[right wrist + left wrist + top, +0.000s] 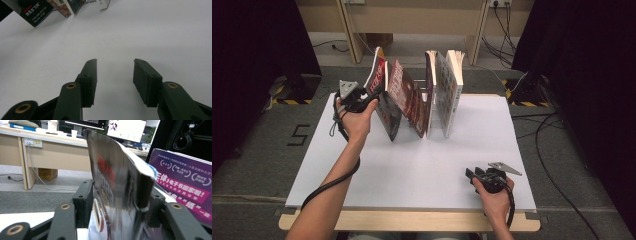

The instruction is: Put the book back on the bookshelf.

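Several books stand in a row at the back of the white board (pixel 422 165). The leftmost one (pixel 381 102), glossy and dark with red lettering, leans to the right. My left gripper (pixel 371 101) reaches it from the left, and in the left gripper view the book's edge (pixel 117 182) stands between the jaws of that gripper (pixel 122 192). The jaws are spread wide and do not look clamped on it. A purple cover (pixel 185 185) lies just behind. My right gripper (pixel 471 174) rests low over the board's front right, open (pixel 114 72) with nothing between its fingers.
A red-covered book (pixel 409 97) and two pale upright books (pixel 444 90) complete the row. Book corners (pixel 35 11) appear far off in the right gripper view. The board sits on a wooden table (pixel 412 221). Desks, cables and dark curtains lie beyond.
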{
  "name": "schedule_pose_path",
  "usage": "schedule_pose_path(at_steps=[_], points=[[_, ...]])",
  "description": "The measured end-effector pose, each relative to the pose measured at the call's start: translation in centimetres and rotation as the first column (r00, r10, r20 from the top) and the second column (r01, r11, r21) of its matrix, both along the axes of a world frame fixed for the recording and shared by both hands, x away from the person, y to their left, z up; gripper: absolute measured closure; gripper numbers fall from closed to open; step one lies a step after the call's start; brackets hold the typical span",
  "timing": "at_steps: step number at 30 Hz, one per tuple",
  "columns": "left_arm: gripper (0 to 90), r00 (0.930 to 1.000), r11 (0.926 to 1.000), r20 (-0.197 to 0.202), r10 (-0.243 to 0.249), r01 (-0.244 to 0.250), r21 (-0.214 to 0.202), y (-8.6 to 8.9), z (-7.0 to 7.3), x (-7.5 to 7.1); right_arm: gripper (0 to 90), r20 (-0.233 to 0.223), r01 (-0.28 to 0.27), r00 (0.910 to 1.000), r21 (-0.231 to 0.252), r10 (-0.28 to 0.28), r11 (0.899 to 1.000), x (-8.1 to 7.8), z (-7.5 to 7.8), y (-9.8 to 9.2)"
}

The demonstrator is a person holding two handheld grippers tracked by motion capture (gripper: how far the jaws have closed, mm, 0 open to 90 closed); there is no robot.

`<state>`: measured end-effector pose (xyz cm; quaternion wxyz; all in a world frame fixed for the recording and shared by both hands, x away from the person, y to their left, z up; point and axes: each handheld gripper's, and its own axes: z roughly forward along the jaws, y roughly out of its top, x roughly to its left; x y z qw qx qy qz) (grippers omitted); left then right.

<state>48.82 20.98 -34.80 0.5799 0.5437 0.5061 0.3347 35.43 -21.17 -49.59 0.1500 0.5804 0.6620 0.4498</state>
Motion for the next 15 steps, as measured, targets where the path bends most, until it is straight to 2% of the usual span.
schedule_pose_path(at_steps=[2, 6, 9, 15], points=[[46.9, 1.0000, 1.0000, -0.002, 0.001, -0.001, -0.002, 0.1, 0.0, -0.3, 55.0, 0.001, 0.001, 1.0000, -0.001, -0.001, 1.000, 0.0, 0.0, 0.0], [46.6, 0.9998, 0.9998, 0.010, -0.016, 0.016, -0.014, 0.6, 0.2, -1.7, 55.0, 0.000, 0.000, 1.0000, -0.002, 0.000, 1.000, 0.0, 0.0, 0.1], [47.3, 0.9995, 0.9995, -0.002, -0.030, 0.030, -0.012, 0.7, 0.2, -2.5, 55.0, 0.009, -0.005, 0.9999, -0.015, 0.005, 1.000, 0.0, 0.0, 0.1], [49.3, 0.9979, 0.9977, -0.001, -0.064, 0.064, -0.021, 0.6, 0.0, -4.1, 55.0, -0.004, 0.000, 1.0000, 0.000, 0.000, 1.000, -0.1, 0.0, 0.3]])
